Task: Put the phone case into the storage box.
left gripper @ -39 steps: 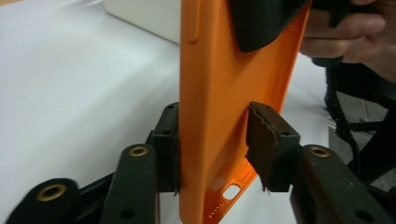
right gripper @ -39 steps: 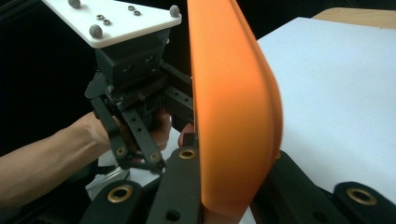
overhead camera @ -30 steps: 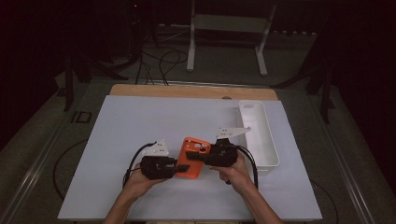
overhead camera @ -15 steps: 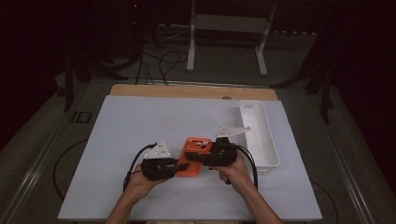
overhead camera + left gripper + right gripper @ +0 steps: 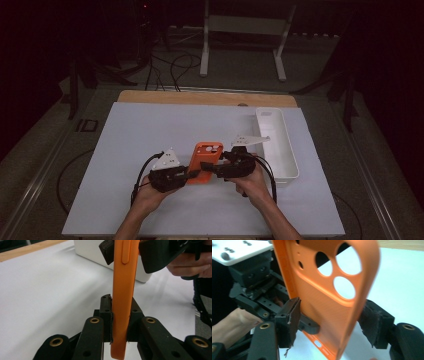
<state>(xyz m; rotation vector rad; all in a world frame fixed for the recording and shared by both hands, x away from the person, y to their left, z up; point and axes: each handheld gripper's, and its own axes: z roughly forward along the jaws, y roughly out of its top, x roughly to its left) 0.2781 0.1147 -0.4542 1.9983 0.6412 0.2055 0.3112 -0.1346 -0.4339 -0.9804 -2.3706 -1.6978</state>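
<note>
An orange phone case [image 5: 206,159] with round camera holes is held above the white table between my two grippers. My left gripper [image 5: 191,175] is shut on the case's near long edge; in the left gripper view the case [image 5: 125,272] stands edge-on between the pressed pads of that gripper [image 5: 120,306]. My right gripper [image 5: 211,167] reaches in from the right. Its jaws have just been opening: in the right gripper view the case [image 5: 324,297] sits between the spread pads [image 5: 293,315] of that gripper [image 5: 334,315] without being pressed.
A long white tray [image 5: 280,150] stands at the table's right side, just beyond my right hand [image 5: 252,182]. A wooden strip [image 5: 205,97] runs along the far edge of the white table cover [image 5: 150,130]. Cables and a metal stand [image 5: 245,45] lie on the dark floor behind.
The right gripper's jaws have spread away from the orange case. The case has shifted slightly in tilt. Both hands stay where they were.
</note>
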